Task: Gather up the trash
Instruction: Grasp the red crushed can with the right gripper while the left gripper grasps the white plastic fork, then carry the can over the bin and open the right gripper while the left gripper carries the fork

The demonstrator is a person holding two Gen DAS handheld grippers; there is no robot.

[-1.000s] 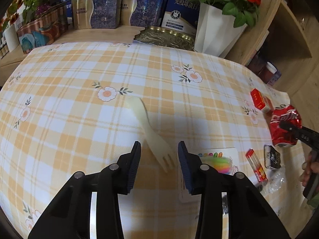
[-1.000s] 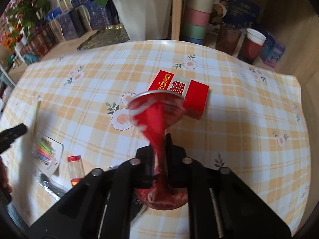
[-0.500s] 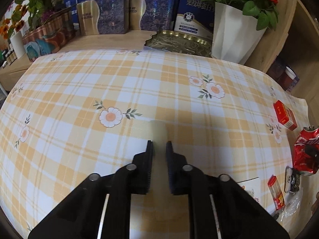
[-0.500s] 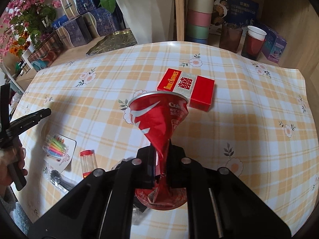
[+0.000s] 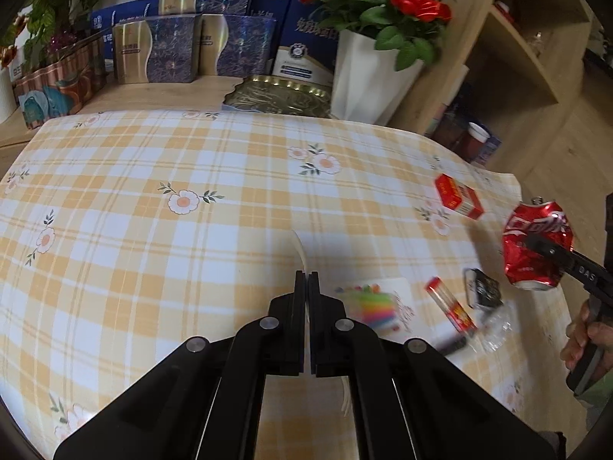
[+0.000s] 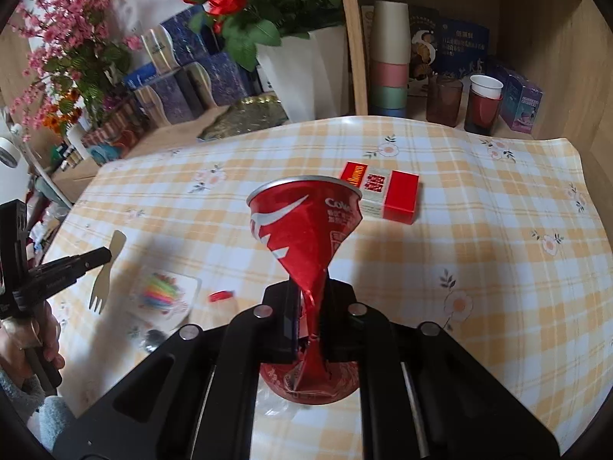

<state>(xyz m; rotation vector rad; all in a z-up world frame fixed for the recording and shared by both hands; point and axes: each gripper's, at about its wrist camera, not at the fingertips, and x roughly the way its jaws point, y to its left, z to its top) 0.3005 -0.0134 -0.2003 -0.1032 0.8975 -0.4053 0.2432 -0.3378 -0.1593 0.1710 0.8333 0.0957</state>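
Now both tongs are loaded and off the table. The right gripper [image 6: 308, 303], low centre of its own view, is clamped hard on a crushed red can [image 6: 306, 226], the waist pinched flat between the jaws while the can's mouth flares above them; in the left view the same can [image 5: 536, 245] hangs at the right edge, clear of the cloth. The left gripper [image 5: 307, 287] has just closed, jaws all but meeting on a pale fork [image 6: 105, 268]. The right view shows it at left, nipped partway along the handle with the tines hanging down over the table [image 6: 479, 230].

I judge the step is carrying both pieces away to wherever rubbish goes; no bin is in view. Keep both grips firm. The fork is thin and held on a narrow part, so it may pivot or slip if swung; move it smoothly. The can is well caught, but dregs could drip, so keep it steady.

Left on the cloth: a red box [image 6: 379, 195], a candle packet [image 6: 164, 291], a small red tube [image 5: 452, 304] and some clear wrapping [image 5: 494, 329], lower right in the left view.
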